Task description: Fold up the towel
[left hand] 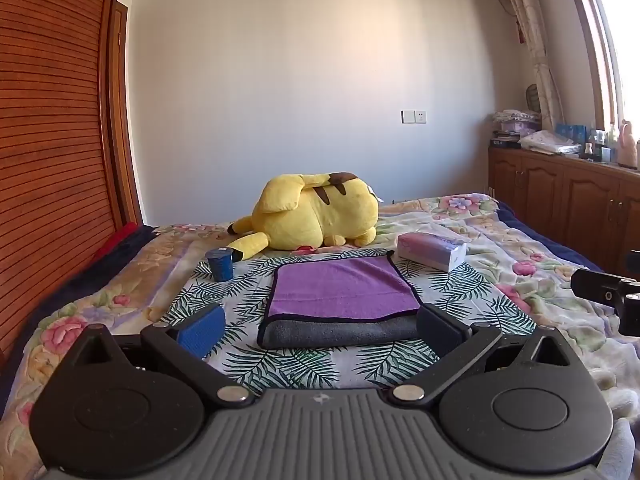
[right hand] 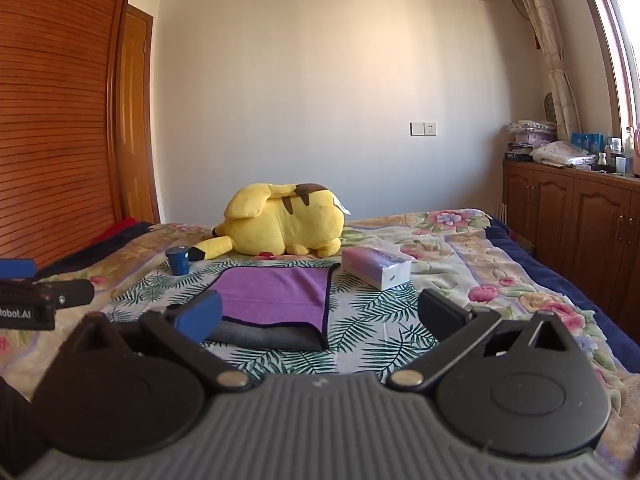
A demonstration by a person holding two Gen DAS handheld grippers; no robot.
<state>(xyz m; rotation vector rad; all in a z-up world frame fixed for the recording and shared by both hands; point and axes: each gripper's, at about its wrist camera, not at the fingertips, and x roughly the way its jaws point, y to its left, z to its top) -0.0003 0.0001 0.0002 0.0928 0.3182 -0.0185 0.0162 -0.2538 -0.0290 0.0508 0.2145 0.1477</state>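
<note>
A folded towel (left hand: pixel 340 292), purple on top and grey underneath with a dark border, lies flat on a leaf-print cloth (left hand: pixel 248 292) on the bed. It also shows in the right wrist view (right hand: pixel 276 292). My left gripper (left hand: pixel 320 324) is open and empty, its fingers on either side of the towel's near edge, just in front of it. My right gripper (right hand: pixel 320 316) is open and empty, to the right of the towel's near right corner. Part of the right gripper (left hand: pixel 608 292) shows at the right edge of the left wrist view.
A yellow plush toy (left hand: pixel 316 212) lies behind the towel. A small blue cup (left hand: pixel 220 264) stands to the towel's left and a tissue pack (left hand: pixel 432 250) to its right. A wooden wardrobe (left hand: pixel 48 160) is on the left, wooden cabinets (left hand: pixel 560 196) on the right.
</note>
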